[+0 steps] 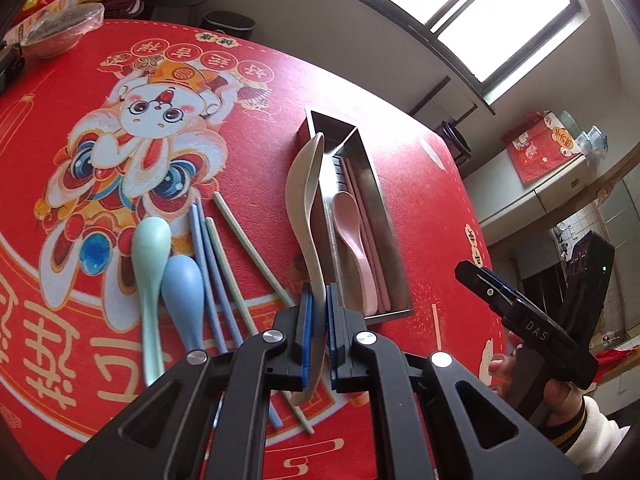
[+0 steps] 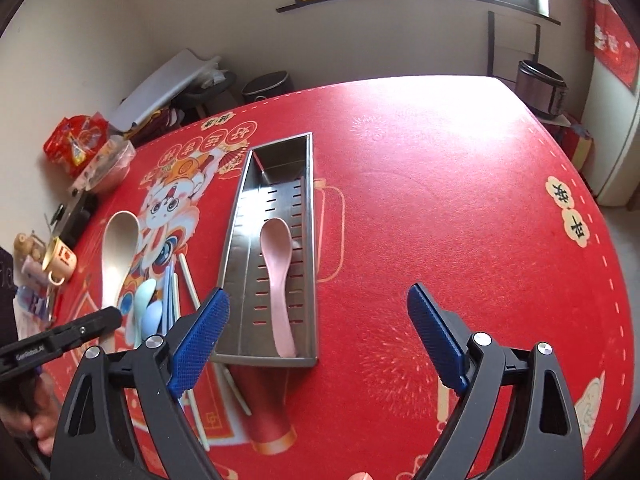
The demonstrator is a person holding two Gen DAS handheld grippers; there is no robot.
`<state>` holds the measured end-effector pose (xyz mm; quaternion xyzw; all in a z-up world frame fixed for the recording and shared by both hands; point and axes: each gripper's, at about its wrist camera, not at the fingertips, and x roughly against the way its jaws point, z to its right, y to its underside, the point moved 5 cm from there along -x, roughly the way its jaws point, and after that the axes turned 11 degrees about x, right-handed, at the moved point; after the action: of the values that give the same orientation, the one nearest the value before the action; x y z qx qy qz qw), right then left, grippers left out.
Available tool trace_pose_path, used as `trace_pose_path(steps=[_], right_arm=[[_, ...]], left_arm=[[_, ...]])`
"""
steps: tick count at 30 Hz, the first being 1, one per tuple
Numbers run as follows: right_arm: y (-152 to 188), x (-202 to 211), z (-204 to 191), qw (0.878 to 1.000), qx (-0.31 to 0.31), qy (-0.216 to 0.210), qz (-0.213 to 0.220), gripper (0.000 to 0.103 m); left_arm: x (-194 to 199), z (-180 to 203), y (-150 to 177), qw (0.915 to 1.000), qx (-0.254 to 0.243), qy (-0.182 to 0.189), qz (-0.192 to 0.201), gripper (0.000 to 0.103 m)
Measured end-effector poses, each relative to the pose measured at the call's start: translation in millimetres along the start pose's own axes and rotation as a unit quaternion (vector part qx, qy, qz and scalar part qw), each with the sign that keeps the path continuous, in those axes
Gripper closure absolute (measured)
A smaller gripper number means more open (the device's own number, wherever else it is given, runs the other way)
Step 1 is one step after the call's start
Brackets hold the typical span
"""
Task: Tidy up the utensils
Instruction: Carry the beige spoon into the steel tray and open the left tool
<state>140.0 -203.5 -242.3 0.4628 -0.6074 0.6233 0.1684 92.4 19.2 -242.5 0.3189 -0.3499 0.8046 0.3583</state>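
My left tool is closed on the handle of the beige spoon, its blue pads pinching the stem from both sides. The spoon is pale cream, large, with a long curved handle; its bowl points away from me and sits up against the left wall of the metal tray, near the far end. In the right wrist view the same spoon appears left of the tray, held off the cloth by my left tool.

The tray is a long steel box with rows of slots in its floor. A pink spoon lies in it, bowl up and pointing far, handle toward the near end wall. Pink chopsticks lie beside it along the right wall.

On the cloth left of the tray lie a mint spoon and a blue spoon, both bowl down and side by side, with blue chopsticks and green chopsticks just right of them.

My right tool is wide open and holds nothing, hovering over the tabletop at the tray's near end. In the left wrist view its body reads "DAS".

The red cloth carries a cartoon rabbit and gold Chinese characters, which I cannot read reliably at this angle. A cup and a covered bowl sit at the far left edge.
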Motion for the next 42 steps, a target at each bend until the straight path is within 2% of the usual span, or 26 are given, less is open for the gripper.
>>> trace_pose_path(steps=[5,11,20,25,34,42], right_arm=[[7.5,-0.4,20.8,1.000,-0.013,-0.009,-0.007,0.016],[13.2,1.9,47.6,1.000,-0.010,-0.001,-0.014,0.016],[18.2,5.4,85.8,1.000,-0.008,0.005,-0.021,0.016],[15.7,15.3,95.4,1.000,0.007,0.008,-0.009,0.016],[17.7,21.3,114.0,1.000,-0.012,0.004,-0.004,0.016],[19.4,22.6,110.6,1.000,-0.011,-0.003,-0.003,0.016]], left_arm=[[-28.3,22.9,2.5,0.9996,0.016,0.012,-0.021,0.097],[-72.0,42.3,3.2,0.9970,0.059,0.024,-0.044,0.097],[-119.7,51.9,0.9,0.9932,0.101,0.014,-0.055,0.097],[-131.5,52.1,-0.4,0.9929,0.108,0.001,-0.051,0.097],[-140.1,51.9,2.6,0.9926,0.109,-0.022,-0.049,0.097],[-143.1,56.8,2.7,0.9933,0.099,-0.025,-0.055,0.097]])
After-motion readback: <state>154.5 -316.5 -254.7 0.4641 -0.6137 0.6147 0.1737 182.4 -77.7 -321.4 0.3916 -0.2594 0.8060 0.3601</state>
